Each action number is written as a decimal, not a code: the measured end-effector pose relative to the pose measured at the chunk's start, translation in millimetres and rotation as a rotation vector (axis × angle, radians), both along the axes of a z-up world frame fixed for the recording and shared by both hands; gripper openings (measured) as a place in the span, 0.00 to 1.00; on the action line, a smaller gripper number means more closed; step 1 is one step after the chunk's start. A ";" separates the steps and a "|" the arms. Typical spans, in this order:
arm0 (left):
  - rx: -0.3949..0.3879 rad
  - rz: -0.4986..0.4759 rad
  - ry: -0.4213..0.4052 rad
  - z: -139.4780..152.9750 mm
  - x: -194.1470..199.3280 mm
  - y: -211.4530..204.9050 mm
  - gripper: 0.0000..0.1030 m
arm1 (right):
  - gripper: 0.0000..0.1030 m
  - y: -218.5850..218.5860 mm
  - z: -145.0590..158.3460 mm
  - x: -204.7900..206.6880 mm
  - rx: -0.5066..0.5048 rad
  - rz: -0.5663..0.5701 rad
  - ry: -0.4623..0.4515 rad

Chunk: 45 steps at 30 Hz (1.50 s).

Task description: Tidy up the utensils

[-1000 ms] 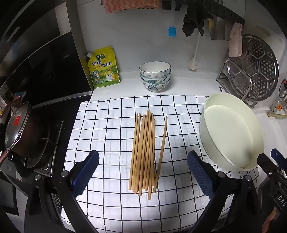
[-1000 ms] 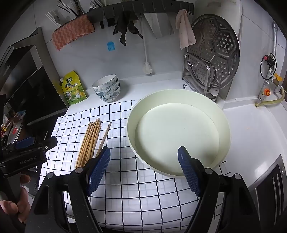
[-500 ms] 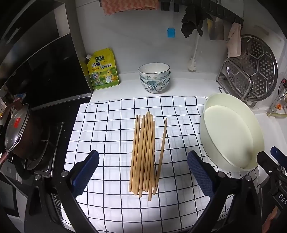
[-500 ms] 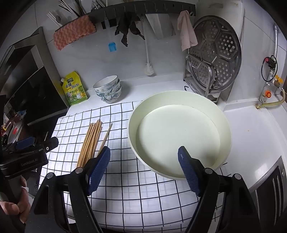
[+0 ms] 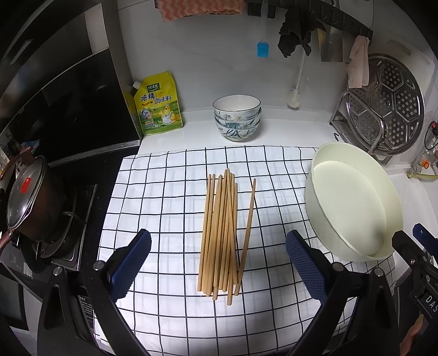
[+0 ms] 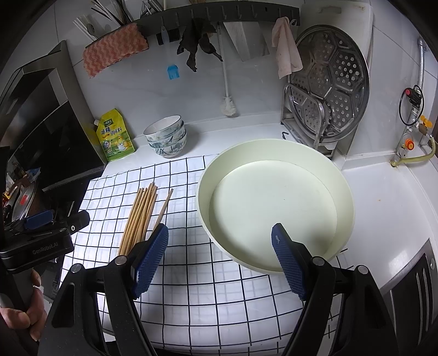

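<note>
A bundle of several wooden chopsticks (image 5: 221, 232) lies on the black-and-white checked cloth (image 5: 164, 197); one stick lies slightly apart on the right. It also shows in the right wrist view (image 6: 141, 213). A large cream basin (image 6: 273, 208) sits empty to the right of them, and shows in the left wrist view (image 5: 353, 202). My left gripper (image 5: 217, 263) is open above the near ends of the chopsticks, holding nothing. My right gripper (image 6: 220, 257) is open and empty over the basin's near left rim.
A stack of patterned bowls (image 5: 236, 116) and a yellow seasoning pouch (image 5: 158, 104) stand at the back wall. A steamer rack (image 6: 328, 90) stands at the back right. A pot with a glass lid (image 5: 27, 197) sits on the stove at left. A hanging rail (image 6: 219, 13) holds utensils.
Both views have shifted slightly; the scene sits a little lower in each frame. The chopsticks and basin have not moved.
</note>
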<state>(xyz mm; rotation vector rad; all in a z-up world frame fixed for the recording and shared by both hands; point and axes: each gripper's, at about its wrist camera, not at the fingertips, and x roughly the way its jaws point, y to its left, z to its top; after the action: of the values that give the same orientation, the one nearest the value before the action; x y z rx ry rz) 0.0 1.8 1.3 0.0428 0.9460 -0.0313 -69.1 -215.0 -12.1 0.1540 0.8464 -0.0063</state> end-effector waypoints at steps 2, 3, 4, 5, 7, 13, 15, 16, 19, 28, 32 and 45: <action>-0.001 0.000 -0.004 -0.8 -1.0 0.7 0.94 | 0.72 0.2 0.1 -0.3 0.000 0.000 0.000; -0.002 0.000 -0.005 -1.0 -2.0 1.0 0.94 | 0.72 0.4 0.2 -0.4 -0.001 -0.001 0.000; -0.002 0.000 -0.005 -1.3 -2.4 1.0 0.94 | 0.72 0.4 0.5 -0.3 0.000 -0.001 0.000; -0.003 0.000 -0.004 -1.4 -2.6 1.8 0.94 | 0.72 0.5 0.3 -0.8 -0.001 0.000 -0.001; -0.003 0.000 -0.002 -1.2 -3.3 2.5 0.94 | 0.72 1.0 0.3 -0.6 0.000 -0.001 -0.001; -0.003 0.001 -0.003 -0.7 -3.8 2.6 0.94 | 0.72 0.9 0.4 -1.2 -0.001 -0.001 -0.002; -0.003 0.001 -0.003 -0.7 -3.8 2.7 0.94 | 0.72 0.7 0.5 -1.4 -0.001 -0.001 -0.003; -0.003 0.001 -0.002 -0.8 -3.9 2.7 0.94 | 0.72 0.8 0.4 -1.5 -0.001 -0.001 -0.002; -0.003 0.001 -0.002 -0.6 -3.5 2.8 0.94 | 0.72 1.0 0.4 -2.0 0.000 -0.001 -0.003; -0.002 0.002 0.000 -0.1 -5.0 3.1 0.94 | 0.72 0.9 -0.2 -2.6 -0.002 0.000 -0.004; -0.002 0.002 0.000 0.0 -4.7 3.2 0.94 | 0.72 4.5 3.1 -3.8 -0.003 0.001 -0.005; -0.007 0.004 0.008 1.4 -5.8 7.5 0.94 | 0.72 8.3 4.3 -4.7 -0.003 0.003 -0.004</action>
<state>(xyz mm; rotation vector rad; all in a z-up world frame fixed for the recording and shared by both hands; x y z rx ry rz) -5.8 9.3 2.7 0.0347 0.9540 -0.0313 -73.8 -206.7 -7.8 0.1493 0.8426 -0.0044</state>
